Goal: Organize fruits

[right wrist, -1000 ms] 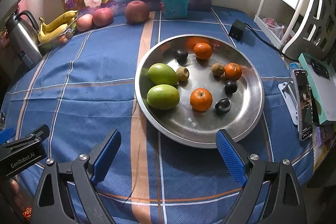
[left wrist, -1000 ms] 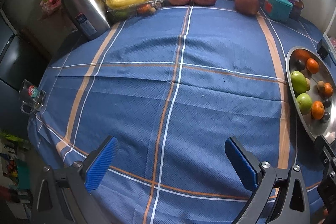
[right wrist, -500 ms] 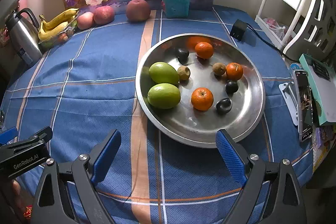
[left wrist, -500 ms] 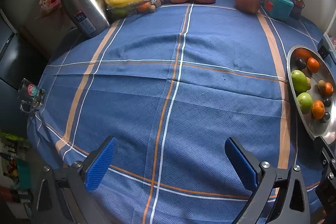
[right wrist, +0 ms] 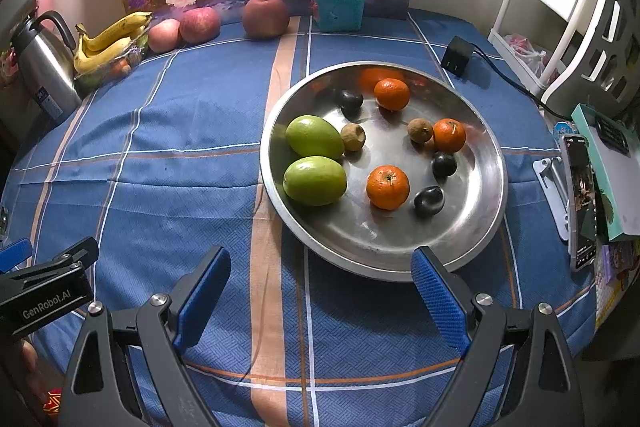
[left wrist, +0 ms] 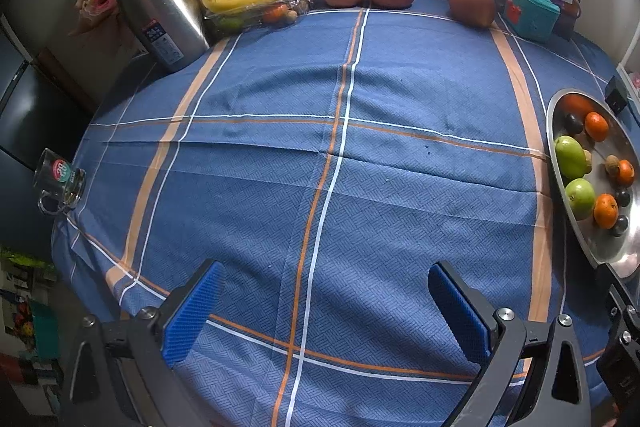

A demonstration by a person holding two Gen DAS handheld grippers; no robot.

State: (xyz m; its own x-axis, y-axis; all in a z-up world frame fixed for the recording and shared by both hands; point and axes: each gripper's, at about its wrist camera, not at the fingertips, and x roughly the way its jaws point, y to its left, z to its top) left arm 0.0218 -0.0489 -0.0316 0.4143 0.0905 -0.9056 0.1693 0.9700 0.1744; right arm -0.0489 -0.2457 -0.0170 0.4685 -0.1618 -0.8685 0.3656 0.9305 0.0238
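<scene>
Little has moved since the earlier frames: both views have crept slightly nearer the desk, so the fruits sit marginally lower in each frame, and no fruit has changed place.

The left gripper hovers at the bottom of the left wrist view over bare blue checked cloth, its fingers spread wide with nothing between them. The right gripper hangs at the bottom of the right wrist view, fingers equally wide and empty, aimed at the near rim of the steel tray, likely so its contents stay within reach.

That tray fills the centre right of the frame. Two green mangoes lie touching at its left side; three tangerines, three dark plums and two small brown fruits are scattered loosely across the rest, not grouped by kind.

At the upper left, against the floral picture, bananas rest on a clear box beside a steel kettle, with three apples in a row along the desk's far edge, well apart from the tray.
</scene>
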